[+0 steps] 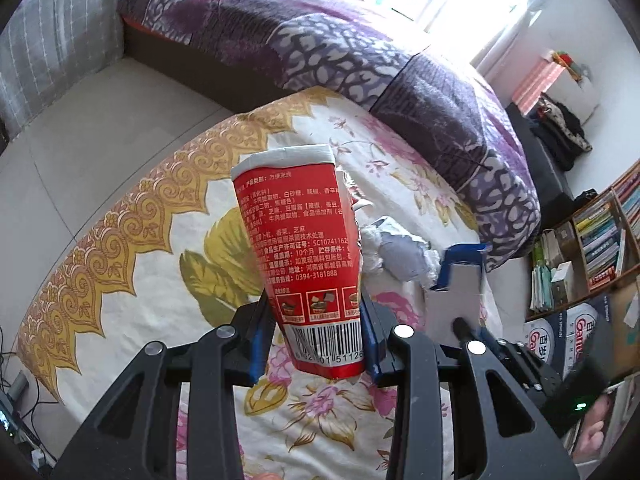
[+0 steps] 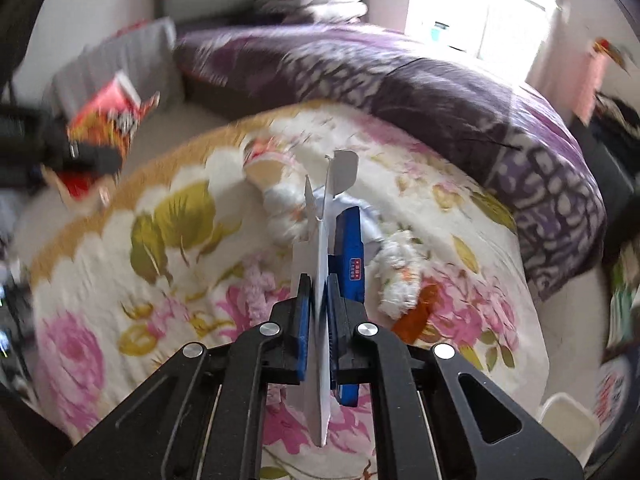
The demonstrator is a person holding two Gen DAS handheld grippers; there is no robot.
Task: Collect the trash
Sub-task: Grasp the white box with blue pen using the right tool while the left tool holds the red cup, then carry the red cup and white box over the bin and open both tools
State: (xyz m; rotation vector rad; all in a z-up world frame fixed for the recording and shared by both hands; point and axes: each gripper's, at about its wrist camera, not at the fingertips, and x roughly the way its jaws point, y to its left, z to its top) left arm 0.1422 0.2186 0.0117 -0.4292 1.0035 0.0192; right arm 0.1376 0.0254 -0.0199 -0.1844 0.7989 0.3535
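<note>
Meanwhile, the left gripper [image 1: 316,344] is clamping a crushed red noodle cup [image 1: 304,256] above the floral quilt [image 1: 132,280], while the right gripper [image 2: 319,312] is pinching a flattened blue-and-white carton [image 2: 322,280] above that quilt, near crumpled tissues [image 2: 396,276].

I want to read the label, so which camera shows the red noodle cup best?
The left wrist view: the red noodle cup fills the middle, sharp, its print and barcode facing the camera, held in the left gripper. The right wrist view shows it only small and blurred at the left edge.
</note>
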